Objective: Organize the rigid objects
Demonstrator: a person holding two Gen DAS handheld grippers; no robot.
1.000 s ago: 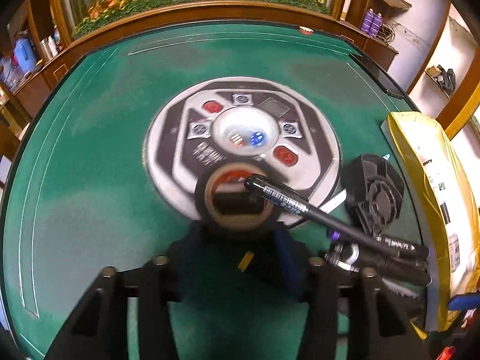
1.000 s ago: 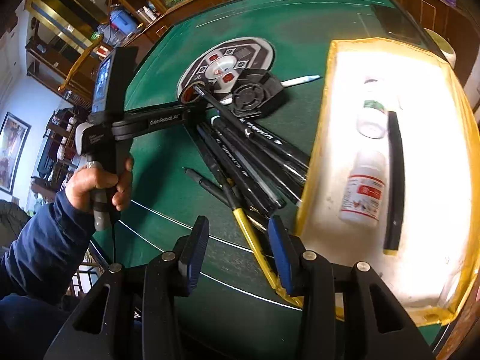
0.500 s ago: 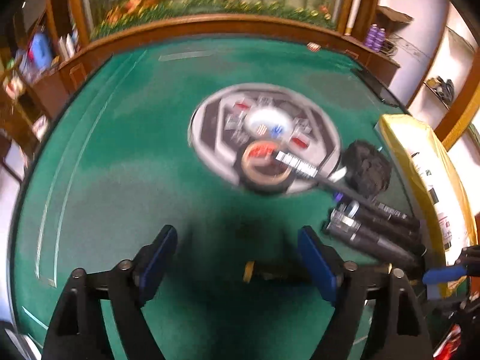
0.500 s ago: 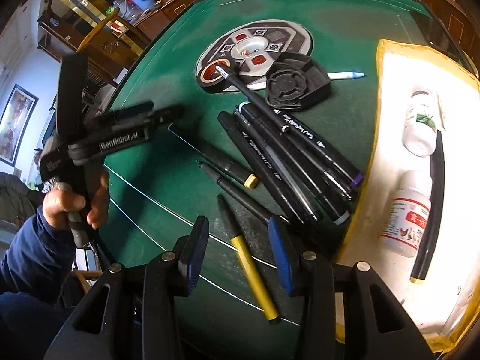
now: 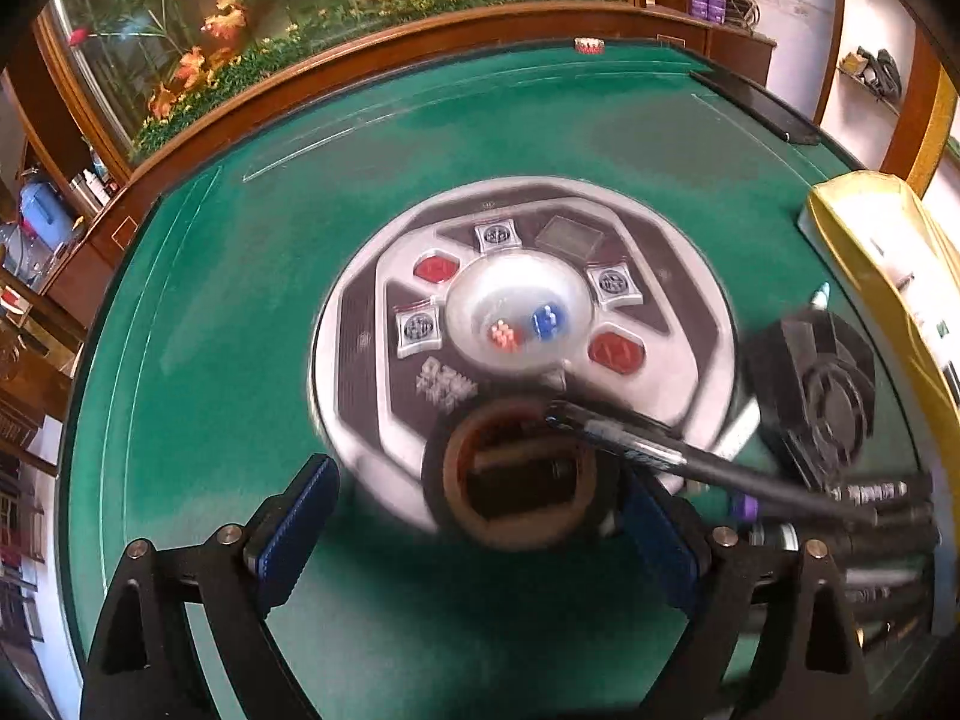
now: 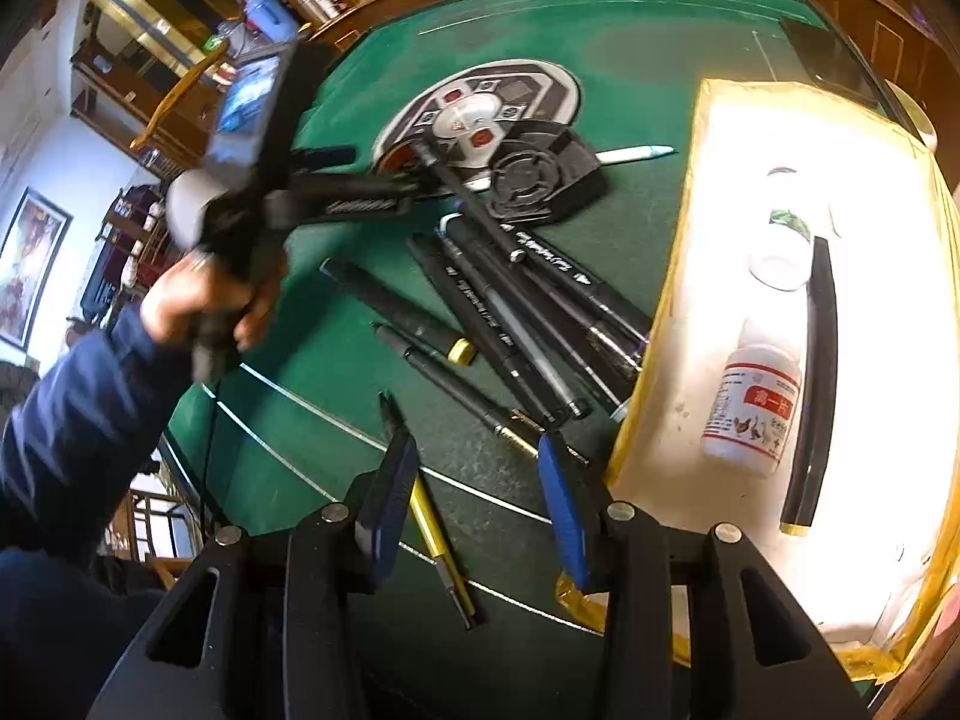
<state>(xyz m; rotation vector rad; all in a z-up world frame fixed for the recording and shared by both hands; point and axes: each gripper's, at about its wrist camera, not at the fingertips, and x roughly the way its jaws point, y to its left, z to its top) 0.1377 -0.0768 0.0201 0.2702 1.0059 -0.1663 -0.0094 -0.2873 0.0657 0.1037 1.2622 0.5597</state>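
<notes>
A roll of black tape (image 5: 521,474) lies at the near edge of the round dice console (image 5: 522,312), with a black pen (image 5: 690,459) resting across its rim. My left gripper (image 5: 480,534) is open, its blue pads either side of the roll, not touching it. It shows in the right wrist view (image 6: 354,180) by the console. My right gripper (image 6: 474,498) is open and empty above a yellow-handled tool (image 6: 438,534). Several black pens (image 6: 516,312) lie fanned on the green felt. A yellow-rimmed white tray (image 6: 678,276) holds two white bottles (image 6: 750,414) and a black stick (image 6: 816,372).
A black fan housing (image 5: 822,384) sits right of the console, a white pen (image 6: 630,153) behind it. The table has a raised wooden rim (image 5: 360,66). A person's hand and blue sleeve (image 6: 90,414) hold the left gripper over the table's left side.
The left gripper opened and pulled back half a second ago, then moved forward again so the tape roll sits between its open pads. The right gripper shifted slightly, staying open.
</notes>
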